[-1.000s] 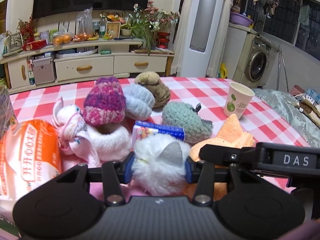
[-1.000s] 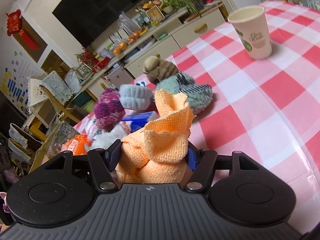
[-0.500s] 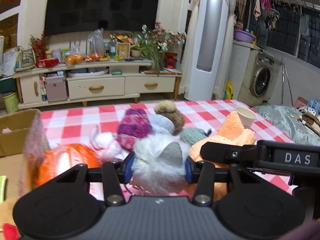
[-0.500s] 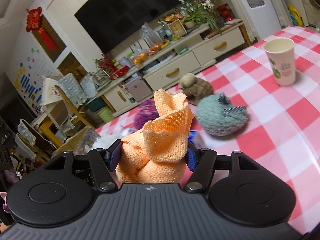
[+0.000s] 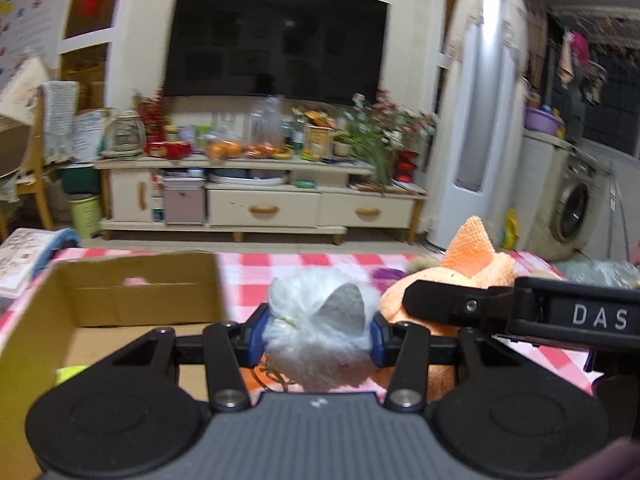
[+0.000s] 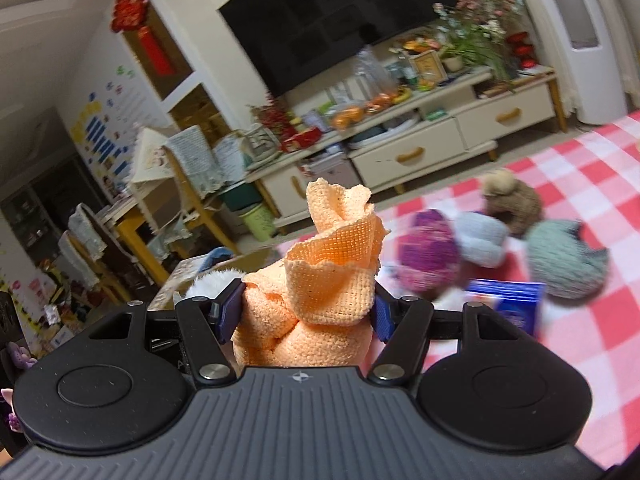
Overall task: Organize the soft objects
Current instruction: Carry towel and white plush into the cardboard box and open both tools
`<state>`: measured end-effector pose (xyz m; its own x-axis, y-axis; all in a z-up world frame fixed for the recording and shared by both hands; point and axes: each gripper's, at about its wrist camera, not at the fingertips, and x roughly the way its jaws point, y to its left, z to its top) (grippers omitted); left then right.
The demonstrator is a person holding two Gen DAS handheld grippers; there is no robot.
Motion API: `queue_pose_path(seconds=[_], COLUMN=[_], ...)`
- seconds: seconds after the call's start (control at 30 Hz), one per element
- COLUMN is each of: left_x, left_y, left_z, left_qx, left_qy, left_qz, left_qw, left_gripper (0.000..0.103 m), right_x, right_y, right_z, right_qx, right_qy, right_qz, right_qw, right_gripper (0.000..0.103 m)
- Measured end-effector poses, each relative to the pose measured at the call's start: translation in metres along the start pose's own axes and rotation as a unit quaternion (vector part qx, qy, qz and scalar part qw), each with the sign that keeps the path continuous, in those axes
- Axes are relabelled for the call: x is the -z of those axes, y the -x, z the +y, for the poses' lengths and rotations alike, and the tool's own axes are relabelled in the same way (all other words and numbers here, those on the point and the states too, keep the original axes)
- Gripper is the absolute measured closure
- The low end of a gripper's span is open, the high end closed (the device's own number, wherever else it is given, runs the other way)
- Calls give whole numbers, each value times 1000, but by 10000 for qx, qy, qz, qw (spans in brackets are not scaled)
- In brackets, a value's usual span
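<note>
My left gripper point(image 5: 316, 336) is shut on a white fluffy plush point(image 5: 316, 332) with a grey ear, held above the table. Just left of it stands an open cardboard box point(image 5: 120, 300) with a pink item at its far wall. My right gripper point(image 6: 304, 314) is shut on a bunched orange knitted cloth point(image 6: 320, 292); that cloth point(image 5: 472, 264) and the right gripper's black arm show to the right in the left wrist view. Left on the checked tablecloth point(image 6: 580, 340) are a purple knit hat point(image 6: 428, 256), a pale blue hat point(image 6: 480, 240), a brown hat point(image 6: 512, 200) and a teal hat point(image 6: 568, 264).
A blue packet point(image 6: 508, 300) lies in front of the hats. Beyond the table stand a TV cabinet point(image 5: 260, 200) crowded with items, a tall white air conditioner point(image 5: 476, 120) and a washing machine point(image 5: 572, 208). A wooden chair point(image 6: 188, 208) and cluttered shelves fill the left side.
Both grippers rose and swung left with their loads. The hats slid out of the left view, and the cardboard box came in at the left. The paper cup left both views.
</note>
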<state>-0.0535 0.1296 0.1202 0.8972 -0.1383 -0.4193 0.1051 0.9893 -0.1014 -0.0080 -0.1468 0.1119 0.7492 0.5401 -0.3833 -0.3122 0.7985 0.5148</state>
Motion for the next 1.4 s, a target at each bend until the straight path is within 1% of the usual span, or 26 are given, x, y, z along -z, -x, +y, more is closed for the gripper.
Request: queue_pose_path(seconds=[0.17,0.37,0.5,0.63,0.73,0.8,0.83,0.87,0.9,1.0,1.07,1.17,1.33,1.4], left_x=[-4,-6,-5,-3,-1,-1,-2,-2,-3,-4,-6,-7,-9,-9], left_y=[11,11,10,9,6,4,4,5,5,8,9,9,8,8], left_z=[29,62,76,90,97,101,102,102,102,100,99,96,93,91], left_qx=[-453,-933,-1169,-1327,-1466,-1535,-1586,-1636,-1677,-1730,-1749,-1757,-1737,-1731], left_qy=[114,305,364,464,526,566,574,565,538,522,534,493,458,438], left_qz=[-149,-144,-103,26,197,294,311,302,294,251,232,218,206,191], left_qw=[9988,9951,9924,9901,9876,9861,9852,9844,9839,9832,9829,9830,9835,9838], left_gripper=[56,56,56,55,50,40,36,27,21,13,10,9,8,8], right_x=[-5,-7,-7,-8,-8,-8,-8,-8,-7,-9,-10,-13,-12,-13], right_y=[-21,-44,-58,-58,-59,-60,-60,-57,-52,-40,-28,-13,6,8], right_z=[18,29,33,27,27,27,25,22,20,13,7,1,-12,-10], right_qx=[-249,-423,-489,-527,-546,-488,-439,-391,-367,-266,-212,-57,50,115], right_qy=[272,601,743,875,952,989,990,988,985,924,922,944,845,856], right_qz=[106,280,406,541,681,785,809,804,790,720,629,476,354,294], right_qw=[9993,9969,9952,9933,9916,9908,9908,9911,9913,9928,9935,9944,9958,9958], right_gripper=[24,24,24,24,22,12,11,0,2,2,2,2,1,1])
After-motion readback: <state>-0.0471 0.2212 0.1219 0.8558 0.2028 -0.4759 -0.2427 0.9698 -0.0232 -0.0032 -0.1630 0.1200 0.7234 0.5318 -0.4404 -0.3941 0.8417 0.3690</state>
